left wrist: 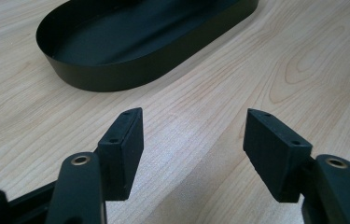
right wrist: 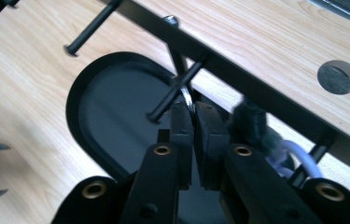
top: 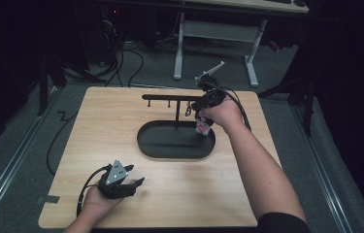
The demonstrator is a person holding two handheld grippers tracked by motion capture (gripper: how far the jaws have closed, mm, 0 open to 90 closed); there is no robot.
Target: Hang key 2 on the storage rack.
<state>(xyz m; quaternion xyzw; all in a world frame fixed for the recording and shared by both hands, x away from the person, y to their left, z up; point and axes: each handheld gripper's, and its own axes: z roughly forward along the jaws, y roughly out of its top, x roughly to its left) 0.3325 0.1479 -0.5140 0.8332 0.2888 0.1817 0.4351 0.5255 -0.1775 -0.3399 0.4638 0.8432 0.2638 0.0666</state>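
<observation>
My right gripper [right wrist: 193,122] pinches a keychain's metal ring [right wrist: 188,99] at a peg [right wrist: 172,93] of the black key stand [top: 175,98]; I judge it must slide fully on before release. My left gripper [left wrist: 193,140] rests wide open on the table [top: 121,204].

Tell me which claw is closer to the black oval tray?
The right claw. It hangs over the tray at its far right end, shut on a metal ring by a peg. The left claw sits open on the table, short of the tray's near rim.
</observation>
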